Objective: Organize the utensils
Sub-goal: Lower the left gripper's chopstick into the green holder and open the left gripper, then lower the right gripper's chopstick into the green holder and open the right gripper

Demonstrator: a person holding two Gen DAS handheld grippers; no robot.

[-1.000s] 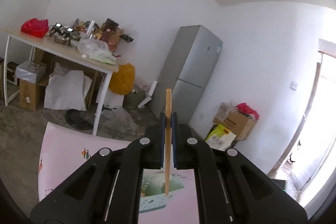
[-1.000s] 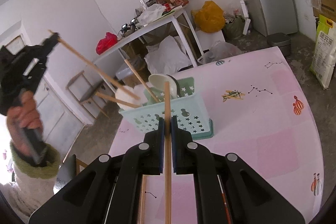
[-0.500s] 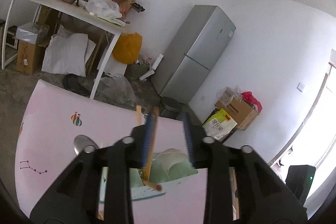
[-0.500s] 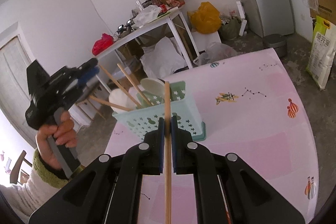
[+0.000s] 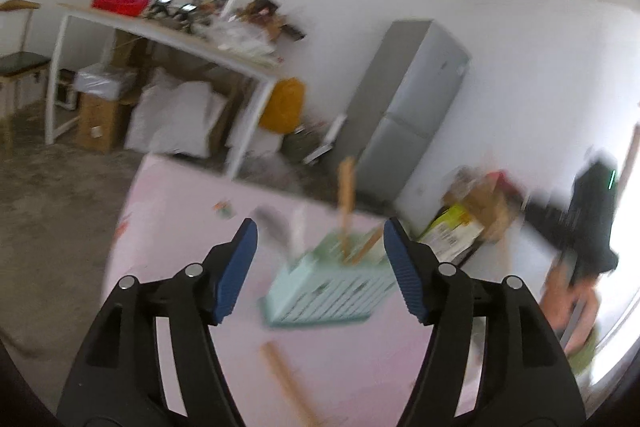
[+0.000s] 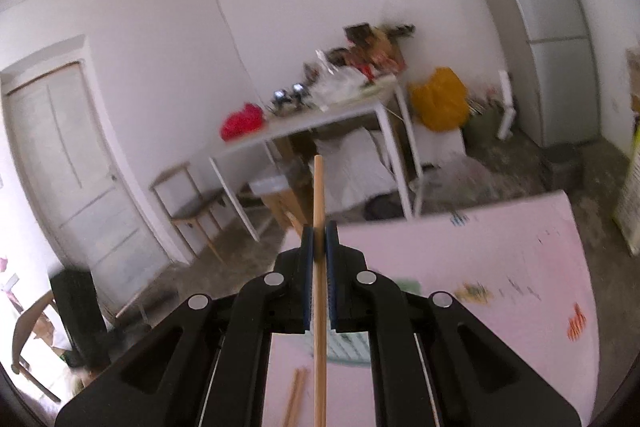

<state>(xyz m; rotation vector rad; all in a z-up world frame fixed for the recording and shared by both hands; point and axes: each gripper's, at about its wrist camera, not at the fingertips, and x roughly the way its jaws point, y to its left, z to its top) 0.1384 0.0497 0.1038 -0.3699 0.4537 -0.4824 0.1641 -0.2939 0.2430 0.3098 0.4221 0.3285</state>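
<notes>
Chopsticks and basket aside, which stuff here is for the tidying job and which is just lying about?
For the job:
- green basket
- chopstick in right gripper
- loose chopsticks on pink table
- left gripper, opening, empty

Lying about:
- fridge
- cluttered white table
- yellow bag
- chair

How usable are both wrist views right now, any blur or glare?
Left wrist view: heavy motion blur on the basket and the chopsticks in it, window glare at right. Right wrist view: held chopstick sharp, pink table smeared, fisheye bending the walls.
</notes>
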